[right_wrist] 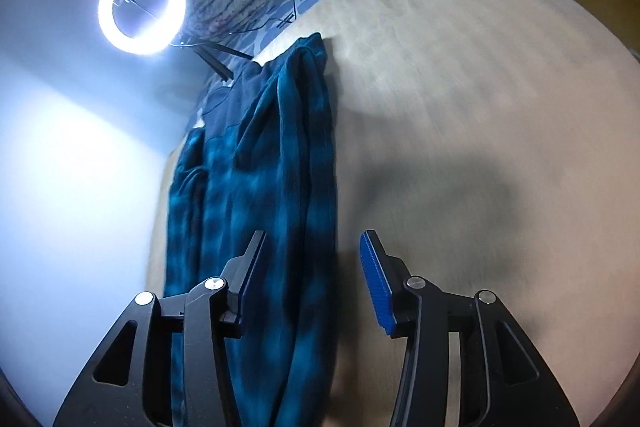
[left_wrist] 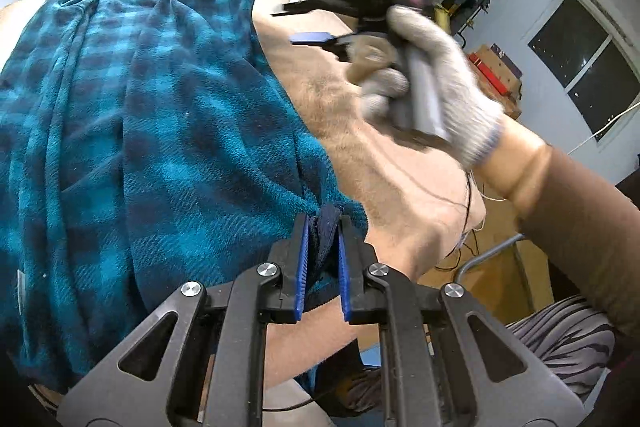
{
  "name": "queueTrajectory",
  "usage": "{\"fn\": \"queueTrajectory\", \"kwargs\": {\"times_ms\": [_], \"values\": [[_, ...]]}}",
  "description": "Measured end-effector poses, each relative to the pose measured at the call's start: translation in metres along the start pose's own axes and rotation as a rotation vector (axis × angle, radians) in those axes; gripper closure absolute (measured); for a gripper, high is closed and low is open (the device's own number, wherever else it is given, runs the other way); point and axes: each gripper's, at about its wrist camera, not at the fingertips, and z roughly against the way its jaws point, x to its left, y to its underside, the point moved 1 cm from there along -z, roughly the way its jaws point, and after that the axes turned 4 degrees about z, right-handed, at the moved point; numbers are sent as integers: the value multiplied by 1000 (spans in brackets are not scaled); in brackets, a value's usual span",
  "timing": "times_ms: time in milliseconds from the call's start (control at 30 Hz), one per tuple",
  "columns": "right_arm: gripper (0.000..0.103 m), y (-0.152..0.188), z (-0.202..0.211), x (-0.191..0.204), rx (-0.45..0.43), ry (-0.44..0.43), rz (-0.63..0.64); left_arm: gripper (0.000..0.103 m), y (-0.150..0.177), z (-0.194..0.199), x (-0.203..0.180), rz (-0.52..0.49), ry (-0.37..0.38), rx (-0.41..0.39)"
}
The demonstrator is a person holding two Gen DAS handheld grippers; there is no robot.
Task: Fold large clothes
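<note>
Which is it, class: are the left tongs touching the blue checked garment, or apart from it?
Touching. The left wrist view shows the left tongs nearly closed, their blue pads pinching the dark hem of the blue checked garment.

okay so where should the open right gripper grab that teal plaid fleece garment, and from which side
Probably its long right edge. The teal plaid fleece garment lies lengthwise on the tan blanket, and the left gripper already pinches a near corner. The open right gripper could come in from the bare blanket side.
</note>
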Motion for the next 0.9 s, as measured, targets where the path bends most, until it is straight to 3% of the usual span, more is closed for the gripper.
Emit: {"fn": "queueTrajectory", "kwargs": {"times_ms": [200,433,467,533,733,900], "values": [[57,-20,-39,-11,-27,-50,-97,93,1,3,3,5,20,7],[60,-38,-67,-1,-23,-57,-106,94,10,1,17,53,48,32],[75,-41,-71,3,-16,-39,-98,95,12,1,21,64,50,35],[92,-44,-74,13,6,5,-73,96,15,4,27,95,55,33],[95,-52,-66,70,5,192,68,97,21,17,48,196,83,12],[96,-54,-78,145,10,360,299,97,27,40,71,289,99,-26]]}}
